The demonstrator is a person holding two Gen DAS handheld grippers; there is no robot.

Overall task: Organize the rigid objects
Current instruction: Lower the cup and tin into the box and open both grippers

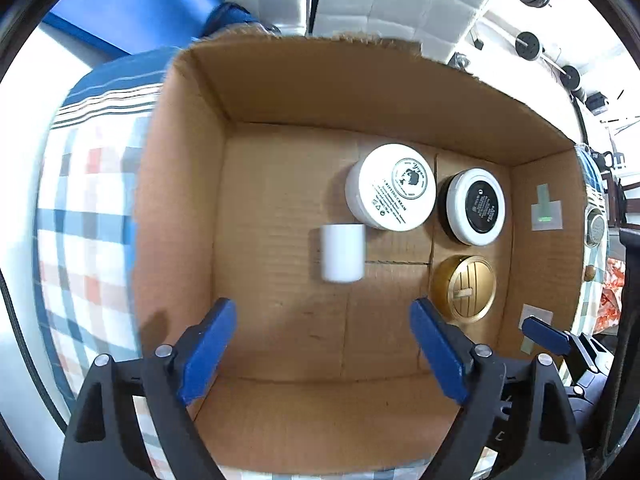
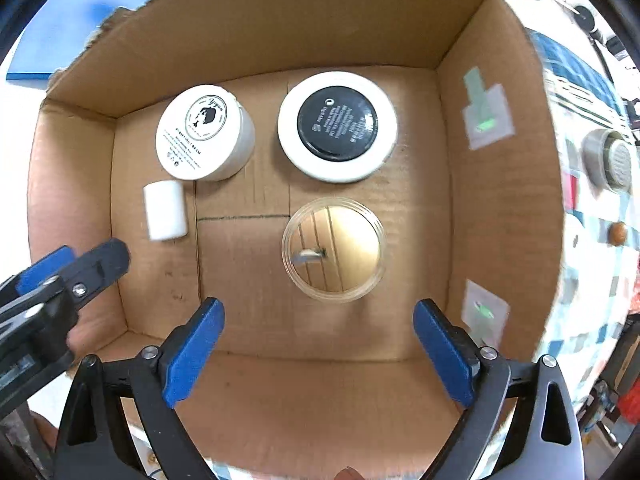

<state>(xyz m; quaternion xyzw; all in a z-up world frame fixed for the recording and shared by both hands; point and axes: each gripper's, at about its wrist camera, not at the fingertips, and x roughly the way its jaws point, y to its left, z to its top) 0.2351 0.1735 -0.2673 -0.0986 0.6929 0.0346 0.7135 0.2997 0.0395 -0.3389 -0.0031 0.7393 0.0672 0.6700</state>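
Both grippers point down into an open cardboard box [image 1: 360, 92] [image 2: 280, 28]. On its floor stand a white cream jar [image 1: 394, 188] [image 2: 200, 138], a black-lidded jar with a white rim [image 1: 478, 206] [image 2: 338, 126] and a gold jar [image 1: 466, 288] [image 2: 334, 250]. A small white cylinder [image 1: 343, 253] [image 2: 166, 210] lies on its side beside the cream jar. My left gripper [image 1: 322, 312] is open above the cylinder, holding nothing. My right gripper [image 2: 318, 308] is open above the gold jar, also holding nothing. Each gripper shows at the edge of the other's view.
The box sits on a checked cloth [image 1: 88, 220]. A round metal tin [image 2: 612, 164] and a small brown knob [image 2: 618, 233] lie on the cloth right of the box. Pale tape patches [image 2: 486, 120] stick to the right wall. A blue panel [image 1: 140, 8] lies beyond.
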